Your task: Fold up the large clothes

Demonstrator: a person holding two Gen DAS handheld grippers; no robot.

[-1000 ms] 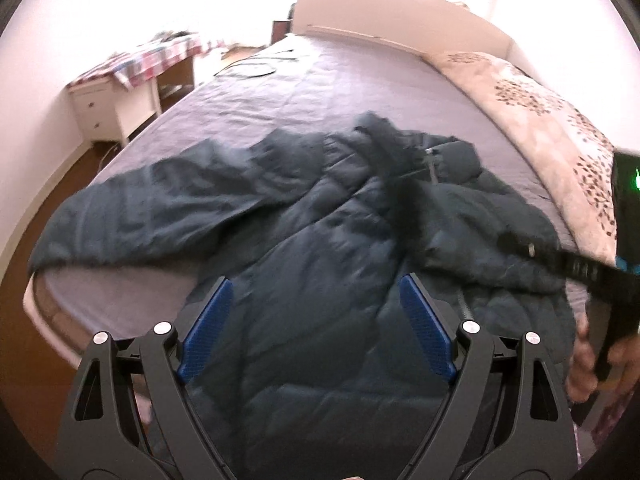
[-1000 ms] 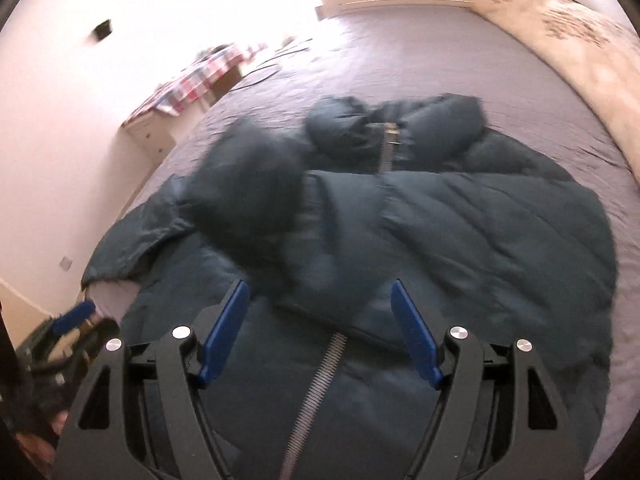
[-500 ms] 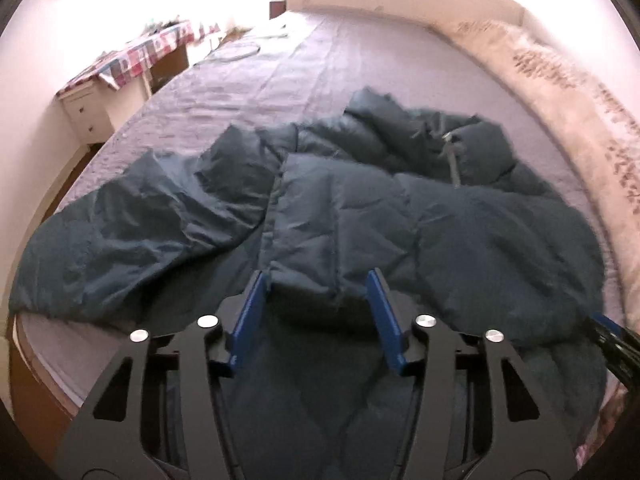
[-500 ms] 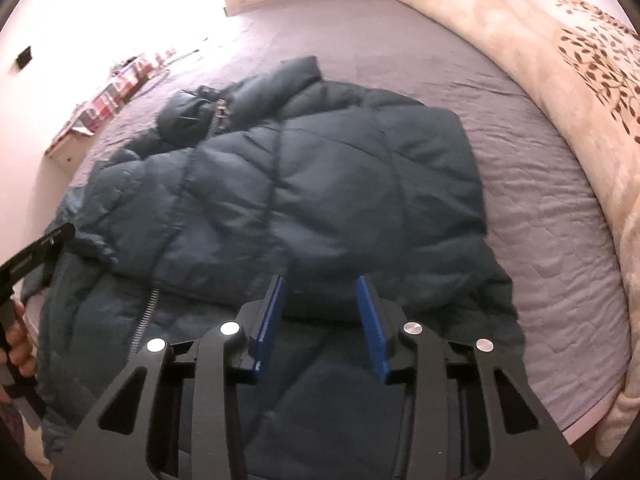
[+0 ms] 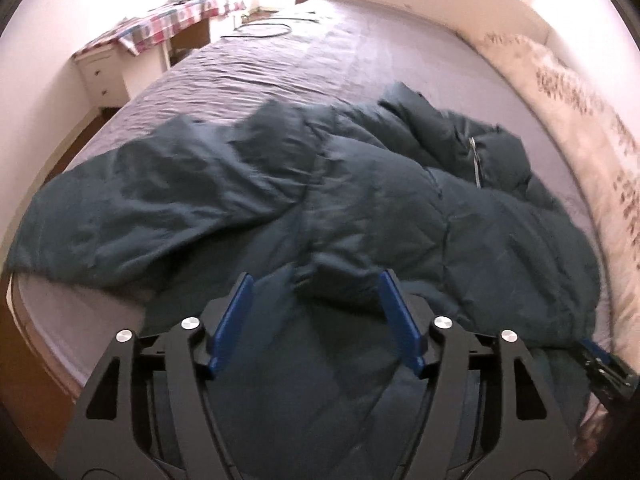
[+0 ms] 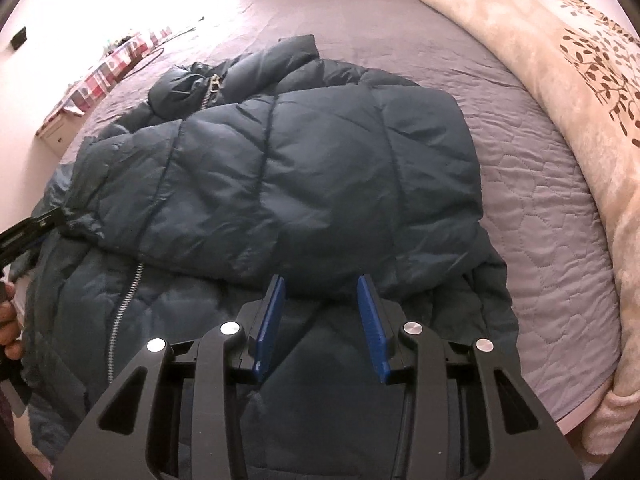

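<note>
A dark teal puffer jacket point(image 5: 360, 216) lies front up on the grey quilted bed point(image 5: 280, 68). Its right sleeve is folded across the chest point(image 6: 304, 168); its left sleeve point(image 5: 160, 200) stretches out toward the bed's left edge. My left gripper point(image 5: 316, 280) is open just above the folded sleeve's cuff point(image 5: 340, 280). My right gripper point(image 6: 320, 284) is open over the folded part's lower edge. The zipper point(image 6: 124, 296) runs down the open front. The left gripper also shows at the right wrist view's left edge point(image 6: 28, 232).
A cream duvet with a leaf print point(image 6: 568, 80) lies along the bed's right side. A white nightstand under a checked cloth point(image 5: 132, 52) stands left of the bed. A dark cable point(image 5: 264, 30) lies on the far part of the bed. Wooden floor shows at the left.
Both grippers have opened wider than half a second ago and sit a little closer over the folded sleeve. The right gripper swung over to the jacket's right side during the second.
</note>
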